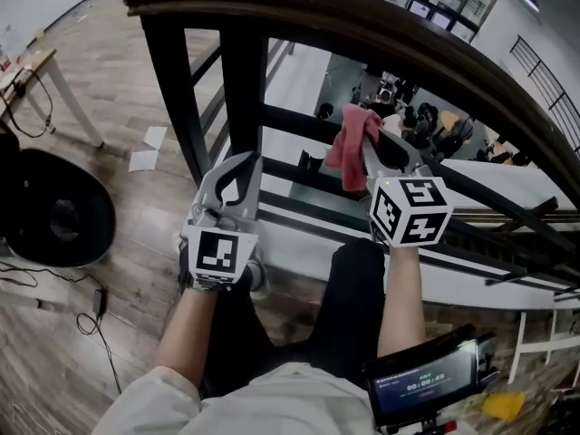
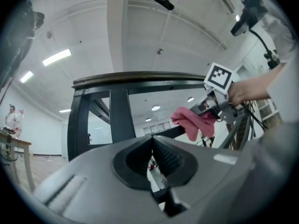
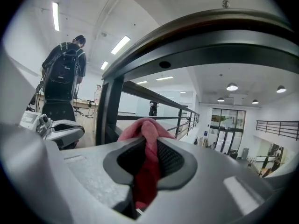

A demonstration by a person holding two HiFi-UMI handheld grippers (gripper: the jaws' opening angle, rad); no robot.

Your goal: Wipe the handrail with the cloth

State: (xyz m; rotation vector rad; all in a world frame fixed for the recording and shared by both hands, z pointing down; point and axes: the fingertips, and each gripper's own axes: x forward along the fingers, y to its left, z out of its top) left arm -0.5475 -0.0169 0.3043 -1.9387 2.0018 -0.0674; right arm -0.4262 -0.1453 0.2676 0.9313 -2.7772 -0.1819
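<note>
The dark wooden handrail (image 1: 381,34) curves across the top of the head view, above both grippers. My right gripper (image 1: 370,152) is shut on a pink cloth (image 1: 353,145), held below the rail in front of the black bars and apart from the rail. In the right gripper view the pink cloth (image 3: 145,146) is pinched between the jaws, and the handrail (image 3: 210,34) arches overhead. My left gripper (image 1: 246,163) is shut with nothing in it, beside a black post (image 1: 243,89). The left gripper view shows the pink cloth (image 2: 192,122) hanging under the handrail (image 2: 140,78).
Black balusters and cross rails (image 1: 299,120) stand under the handrail, with an open lower floor beyond. A black round seat (image 1: 54,216), cables and a table leg (image 1: 77,102) are at the left. A person with a backpack (image 3: 63,73) stands behind. A screen device (image 1: 426,386) is near my waist.
</note>
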